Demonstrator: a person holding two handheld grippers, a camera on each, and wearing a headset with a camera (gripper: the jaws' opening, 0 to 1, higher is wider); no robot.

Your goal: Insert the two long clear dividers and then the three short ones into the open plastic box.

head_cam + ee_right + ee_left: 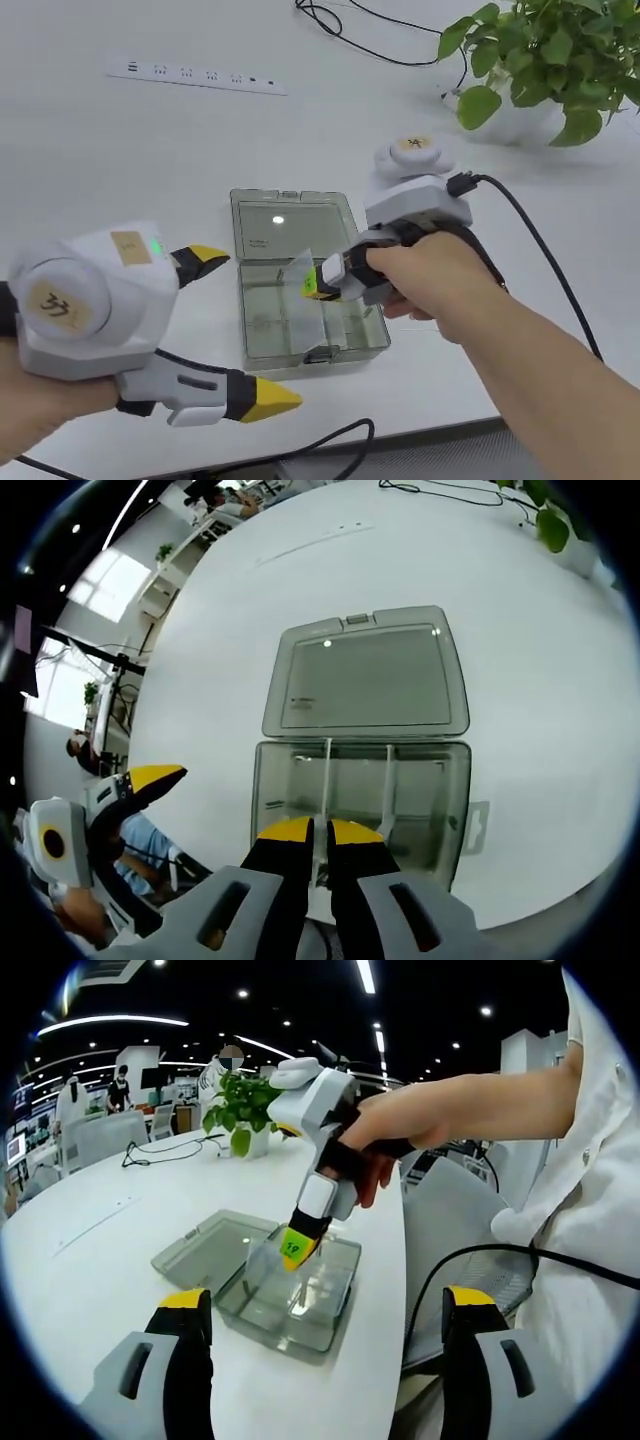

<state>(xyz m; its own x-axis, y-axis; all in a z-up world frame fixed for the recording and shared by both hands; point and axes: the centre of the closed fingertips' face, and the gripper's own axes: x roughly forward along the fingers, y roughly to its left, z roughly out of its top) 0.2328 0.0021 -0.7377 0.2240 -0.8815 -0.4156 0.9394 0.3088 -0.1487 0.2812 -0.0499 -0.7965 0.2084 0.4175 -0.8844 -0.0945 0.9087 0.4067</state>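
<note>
Two clear dividers (389, 785), one open box (365, 680)

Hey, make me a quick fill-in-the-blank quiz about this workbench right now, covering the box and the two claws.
The right claw is ___ on a clear divider above the plastic box.
The left claw has its jaws ___.
The box's lid lies flat on the ___ table.
The potted plant has ___ leaves.
Missing words: shut; open; white; green.
</note>
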